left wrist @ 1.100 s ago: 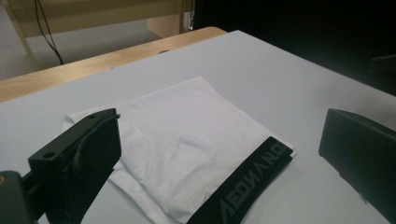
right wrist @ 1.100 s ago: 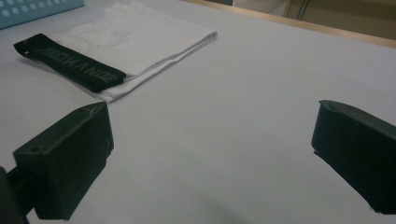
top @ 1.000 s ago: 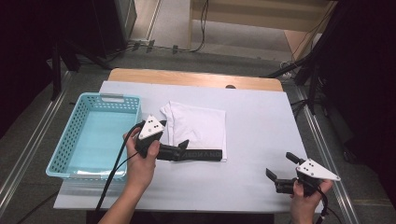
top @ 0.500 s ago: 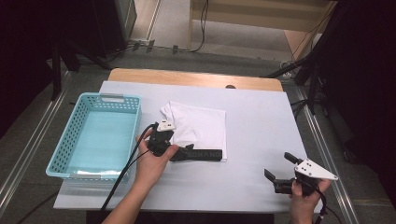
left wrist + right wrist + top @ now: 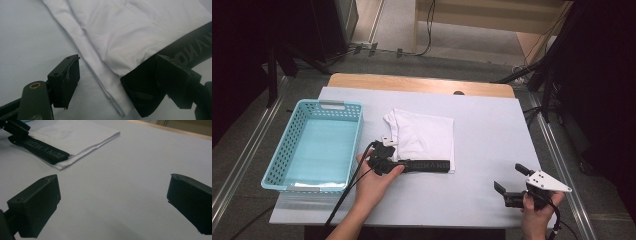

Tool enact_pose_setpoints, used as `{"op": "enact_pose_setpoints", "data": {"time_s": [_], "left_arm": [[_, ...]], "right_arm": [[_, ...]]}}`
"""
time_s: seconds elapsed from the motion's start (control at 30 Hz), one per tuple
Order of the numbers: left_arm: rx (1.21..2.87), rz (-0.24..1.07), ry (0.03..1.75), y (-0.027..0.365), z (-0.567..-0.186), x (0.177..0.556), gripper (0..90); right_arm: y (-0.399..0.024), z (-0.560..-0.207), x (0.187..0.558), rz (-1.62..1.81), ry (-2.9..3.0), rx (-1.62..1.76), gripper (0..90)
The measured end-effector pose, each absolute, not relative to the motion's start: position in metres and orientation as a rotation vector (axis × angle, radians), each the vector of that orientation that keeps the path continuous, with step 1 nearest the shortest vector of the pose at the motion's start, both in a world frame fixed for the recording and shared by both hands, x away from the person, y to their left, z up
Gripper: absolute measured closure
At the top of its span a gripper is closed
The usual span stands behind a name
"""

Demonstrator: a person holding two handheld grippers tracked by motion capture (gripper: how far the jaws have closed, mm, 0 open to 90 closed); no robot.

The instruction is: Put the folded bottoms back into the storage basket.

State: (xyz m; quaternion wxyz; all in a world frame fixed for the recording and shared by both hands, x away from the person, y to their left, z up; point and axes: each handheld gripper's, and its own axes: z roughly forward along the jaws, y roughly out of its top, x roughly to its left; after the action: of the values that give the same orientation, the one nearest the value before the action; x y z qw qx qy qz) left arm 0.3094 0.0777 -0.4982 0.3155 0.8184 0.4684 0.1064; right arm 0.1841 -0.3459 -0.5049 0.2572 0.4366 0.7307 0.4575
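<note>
A folded white garment [image 5: 422, 136] lies in the middle of the table, with a black lettered band [image 5: 428, 166] along its near edge. My left gripper [image 5: 393, 161] lies low at the garment's near left corner, held flat in a hand. In the left gripper view this gripper [image 5: 120, 83] is open, and the garment's corner [image 5: 107, 47] and the band's end [image 5: 140, 97] sit between its jaws. My right gripper [image 5: 509, 178] hovers at the near right of the table, open. In the right gripper view it [image 5: 115, 202] has only bare tabletop between its jaws, with the garment [image 5: 75, 135] far off.
A light blue plastic basket [image 5: 357, 135] stands to the left of the garment. The white tabletop [image 5: 492, 125] stretches between the garment and the right gripper. A wooden strip [image 5: 422, 84] runs along the far edge. The left gripper's cable [image 5: 347, 192] trails toward the near edge.
My left gripper has moved right and down, lying flat at the garment's near left corner. The right gripper has barely shifted.
</note>
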Motion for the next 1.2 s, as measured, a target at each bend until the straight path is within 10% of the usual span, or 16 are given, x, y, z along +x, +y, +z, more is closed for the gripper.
{"op": "enact_pose_setpoints", "data": {"time_s": [1.2], "left_arm": [[2.231,0.294,1.16,0.074,-0.498,0.307,33.0]], "right_arm": [[-0.312,-0.441,0.255,1.303,2.131,1.016,0.0]]}}
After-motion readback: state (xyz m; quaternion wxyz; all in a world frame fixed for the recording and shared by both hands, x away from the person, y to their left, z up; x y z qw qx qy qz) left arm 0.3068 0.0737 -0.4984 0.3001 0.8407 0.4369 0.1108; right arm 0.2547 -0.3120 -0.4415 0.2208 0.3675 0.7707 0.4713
